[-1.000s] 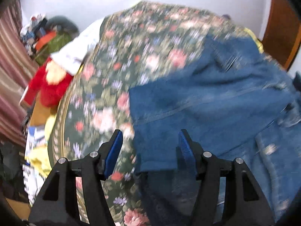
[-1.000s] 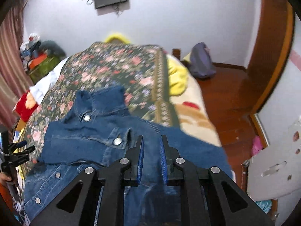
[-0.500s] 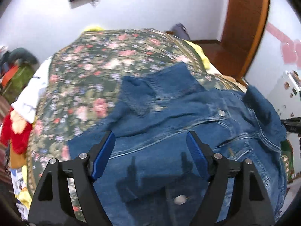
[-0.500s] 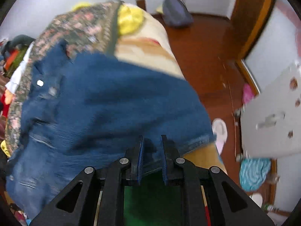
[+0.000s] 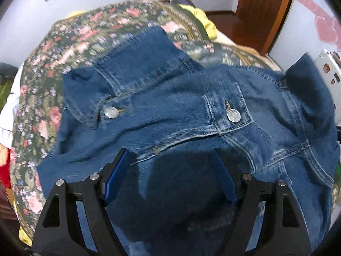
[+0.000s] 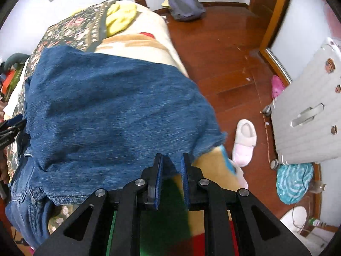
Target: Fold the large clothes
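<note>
left tool (image 5: 170, 170) gapes wide over the denim jacket (image 5: 170, 106); right tool (image 6: 171, 162) pinches its hem.

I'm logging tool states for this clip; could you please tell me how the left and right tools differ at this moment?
The left tool is spread wide open over the denim jacket, gripping nothing; the right tool is nearly closed, pinching the jacket's hem edge. The left looks at the buttoned front, the right at plain denim beside the floor. Both have black frames with blue pads.

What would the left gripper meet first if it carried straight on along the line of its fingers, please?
Most likely the denim jacket. The left gripper is open and the denim fills the space between and ahead of its fingers, though how far off the cloth lies is unclear.
</note>
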A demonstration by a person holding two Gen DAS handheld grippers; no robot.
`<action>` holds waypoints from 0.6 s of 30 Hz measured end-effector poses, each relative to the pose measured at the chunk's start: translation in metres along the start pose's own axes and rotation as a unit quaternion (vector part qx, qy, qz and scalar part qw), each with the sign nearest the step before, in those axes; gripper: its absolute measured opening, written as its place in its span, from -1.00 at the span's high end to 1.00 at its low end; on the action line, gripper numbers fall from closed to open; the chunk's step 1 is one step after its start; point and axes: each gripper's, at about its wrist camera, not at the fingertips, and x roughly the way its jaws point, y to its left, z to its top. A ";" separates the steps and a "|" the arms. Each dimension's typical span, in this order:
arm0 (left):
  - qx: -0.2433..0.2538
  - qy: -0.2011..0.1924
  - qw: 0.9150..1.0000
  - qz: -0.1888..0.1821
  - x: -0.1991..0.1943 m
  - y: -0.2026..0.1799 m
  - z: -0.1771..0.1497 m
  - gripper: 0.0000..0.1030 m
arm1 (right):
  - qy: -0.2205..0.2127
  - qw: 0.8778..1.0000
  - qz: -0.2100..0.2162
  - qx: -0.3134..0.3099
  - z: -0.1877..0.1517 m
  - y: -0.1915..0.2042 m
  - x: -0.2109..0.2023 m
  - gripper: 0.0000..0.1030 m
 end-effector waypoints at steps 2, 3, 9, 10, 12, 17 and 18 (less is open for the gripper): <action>0.006 0.000 1.000 0.012 0.008 -0.006 0.000 -0.53 | 0.002 1.000 0.017 0.025 0.001 -0.013 -0.001 0.75; 0.010 -0.002 1.000 0.017 0.009 -0.009 0.000 -0.54 | 0.003 0.999 0.007 0.031 0.001 -0.016 -0.001 0.75; 0.010 -0.004 1.000 0.012 0.012 -0.010 0.001 -0.56 | 0.026 0.996 0.044 0.074 0.001 -0.041 0.022 0.74; 0.009 -0.004 1.000 0.012 0.012 -0.009 0.002 -0.57 | 0.032 0.996 0.043 0.070 0.001 -0.040 0.026 0.74; 0.009 -0.003 1.000 0.014 0.013 -0.009 0.002 -0.59 | 0.035 0.998 0.016 0.056 0.000 -0.038 0.032 0.35; 0.013 -0.003 1.000 0.021 0.015 -0.011 0.003 -0.60 | 0.004 0.998 -0.057 0.033 0.003 -0.036 0.029 -0.75; 0.012 -0.003 1.000 0.021 0.015 -0.011 0.003 -0.60 | 0.007 0.998 -0.039 0.050 0.004 -0.041 0.031 -0.75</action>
